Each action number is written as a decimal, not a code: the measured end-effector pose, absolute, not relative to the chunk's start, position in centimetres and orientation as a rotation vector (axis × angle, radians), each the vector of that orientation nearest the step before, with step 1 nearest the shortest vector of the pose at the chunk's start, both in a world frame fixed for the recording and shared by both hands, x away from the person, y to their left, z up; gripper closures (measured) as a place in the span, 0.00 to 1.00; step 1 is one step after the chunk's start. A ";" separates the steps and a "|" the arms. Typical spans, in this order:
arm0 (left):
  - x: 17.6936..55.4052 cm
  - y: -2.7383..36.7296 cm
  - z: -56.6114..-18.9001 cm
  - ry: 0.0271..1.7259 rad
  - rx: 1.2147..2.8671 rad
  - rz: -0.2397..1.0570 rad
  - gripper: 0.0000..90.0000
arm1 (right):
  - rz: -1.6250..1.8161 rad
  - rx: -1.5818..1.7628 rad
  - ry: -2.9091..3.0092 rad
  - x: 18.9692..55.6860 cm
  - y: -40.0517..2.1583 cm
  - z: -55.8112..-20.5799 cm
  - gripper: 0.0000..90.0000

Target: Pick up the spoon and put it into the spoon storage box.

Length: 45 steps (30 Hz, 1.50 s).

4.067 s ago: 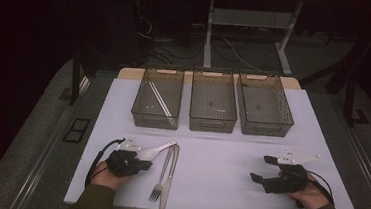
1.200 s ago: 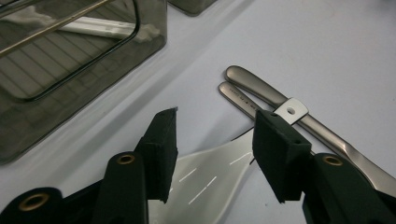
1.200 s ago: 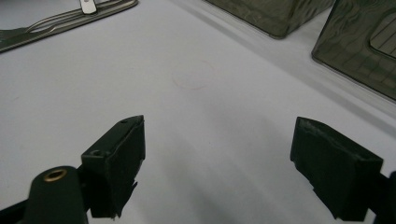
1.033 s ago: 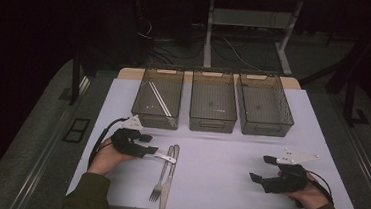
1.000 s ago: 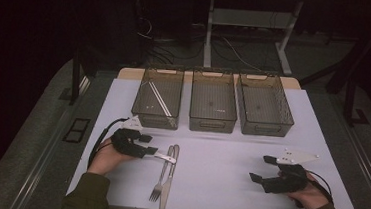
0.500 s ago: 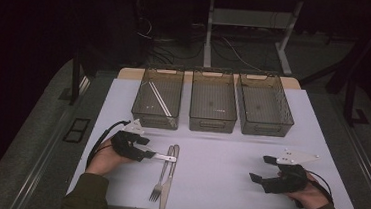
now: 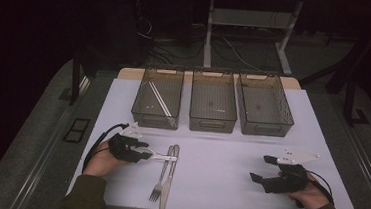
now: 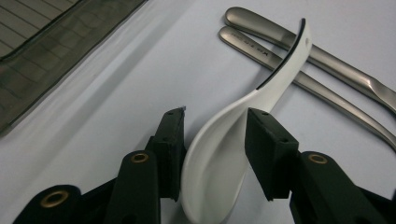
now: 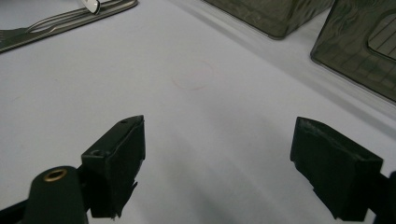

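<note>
Plainly three bins, perhaps three utensils.

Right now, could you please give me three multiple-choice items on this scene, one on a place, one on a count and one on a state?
1. Where does the handle of the white spoon lie?
A. Across the handles of the fork and knife
B. Inside the middle bin
C. Beside the right gripper

2. How many bins stand at the far side of the table?
A. Two
B. Three
C. Four

3. How are the jaws of the right gripper?
A. Clamped on a fork
C. Clamped on a spoon
B. Wide apart with nothing between them

Answers: 1 A, the left gripper view shows the handle resting over both metal handles. 2 B, the high view shows three in a row. 3 B, only bare table lies between them.
</note>
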<state>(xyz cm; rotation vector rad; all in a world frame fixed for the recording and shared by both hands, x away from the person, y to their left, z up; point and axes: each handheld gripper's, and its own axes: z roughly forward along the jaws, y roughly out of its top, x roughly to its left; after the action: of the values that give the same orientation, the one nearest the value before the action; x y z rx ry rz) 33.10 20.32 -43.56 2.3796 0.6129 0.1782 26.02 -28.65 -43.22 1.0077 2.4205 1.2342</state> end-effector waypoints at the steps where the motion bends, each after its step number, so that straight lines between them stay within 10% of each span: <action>1: 33.1 20.3 -43.5 0.602 2.385 0.178 0.64 | 1.234 1.009 2.420 26.0 -28.6 -43.2 0.20; 17: 32.0 20.4 -43.1 0.530 2.400 0.197 0.87 | 1.235 1.007 2.417 26.0 -28.7 -43.2 0.20; 45: 32.0 20.4 -41.9 0.686 2.311 0.245 0.89 | 1.237 1.005 2.415 26.0 -28.6 -43.1 0.20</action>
<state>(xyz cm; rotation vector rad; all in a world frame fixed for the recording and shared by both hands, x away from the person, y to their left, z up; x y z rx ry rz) 32.01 20.42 -41.85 2.3107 0.6858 0.2447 26.02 -28.65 -43.14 1.0047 2.4150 1.2375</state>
